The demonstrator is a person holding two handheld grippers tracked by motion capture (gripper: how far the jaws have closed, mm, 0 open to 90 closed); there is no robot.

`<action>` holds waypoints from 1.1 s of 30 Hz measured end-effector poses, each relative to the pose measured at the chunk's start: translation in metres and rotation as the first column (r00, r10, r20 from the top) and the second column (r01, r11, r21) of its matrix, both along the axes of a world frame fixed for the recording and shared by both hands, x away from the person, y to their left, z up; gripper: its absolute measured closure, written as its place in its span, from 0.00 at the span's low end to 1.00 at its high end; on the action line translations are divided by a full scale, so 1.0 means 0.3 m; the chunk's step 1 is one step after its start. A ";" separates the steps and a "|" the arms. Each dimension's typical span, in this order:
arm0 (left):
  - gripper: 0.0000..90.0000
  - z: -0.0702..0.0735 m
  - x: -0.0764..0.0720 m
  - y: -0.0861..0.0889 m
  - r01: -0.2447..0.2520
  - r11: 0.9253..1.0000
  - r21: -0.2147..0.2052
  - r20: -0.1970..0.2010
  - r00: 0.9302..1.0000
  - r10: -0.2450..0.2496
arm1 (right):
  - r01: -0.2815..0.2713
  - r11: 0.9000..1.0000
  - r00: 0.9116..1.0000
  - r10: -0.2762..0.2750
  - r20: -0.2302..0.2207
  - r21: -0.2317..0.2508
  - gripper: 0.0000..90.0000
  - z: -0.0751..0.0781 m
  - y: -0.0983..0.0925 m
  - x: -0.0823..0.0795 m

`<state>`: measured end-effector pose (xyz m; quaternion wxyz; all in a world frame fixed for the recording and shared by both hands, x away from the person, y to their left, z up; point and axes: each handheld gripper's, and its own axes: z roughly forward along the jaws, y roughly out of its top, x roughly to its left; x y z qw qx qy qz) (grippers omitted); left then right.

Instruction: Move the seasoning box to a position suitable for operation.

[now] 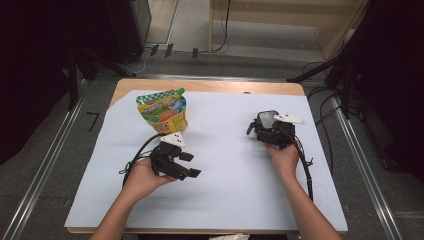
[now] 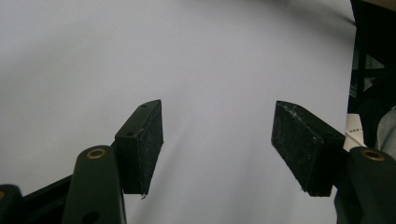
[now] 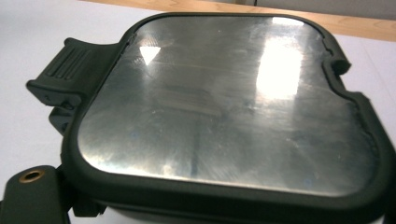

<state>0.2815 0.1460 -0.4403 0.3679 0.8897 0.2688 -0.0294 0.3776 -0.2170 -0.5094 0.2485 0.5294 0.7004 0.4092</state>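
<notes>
The lunch box (image 3: 224, 107) is right in front of the right gripper (image 1: 270, 131), so close that they look like they touch. It sits on the right part of the white sheet (image 1: 225, 165) on the table, near the far side. It is a square box with round corners. Its lid is shiny metal with a black rim, and a black clip (image 3: 70, 70) sticks out from one edge. It lies flat, lid up.

The right gripper is at the near edge of the box. I cannot tell if its jaws are open or if they squeeze the box.

The left gripper (image 1: 186, 165) is well apart from the box, over on the left. Its jaws are wide open and hold nothing. The right hand is much nearer to the box.

A yellow and green food pouch (image 1: 162, 111) stands behind the left gripper.
</notes>
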 end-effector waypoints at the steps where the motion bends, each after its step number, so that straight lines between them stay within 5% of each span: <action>1: 0.39 0.001 -0.002 0.003 -0.006 1.000 -0.001 -0.001 1.000 0.006 | 0.001 1.000 1.000 -0.001 0.007 -0.003 0.14 -0.002 0.002 0.003; 18: 0.39 -0.002 -0.007 0.031 -0.034 0.999 -0.006 -0.010 0.999 0.034 | 0.029 1.000 0.999 -0.028 0.038 -0.007 0.17 -0.021 0.012 0.016; 33: 0.39 -0.003 0.008 0.030 -0.034 0.999 -0.007 -0.019 0.999 0.034 | -0.025 1.000 0.998 0.025 0.051 0.001 0.18 0.014 0.031 -0.011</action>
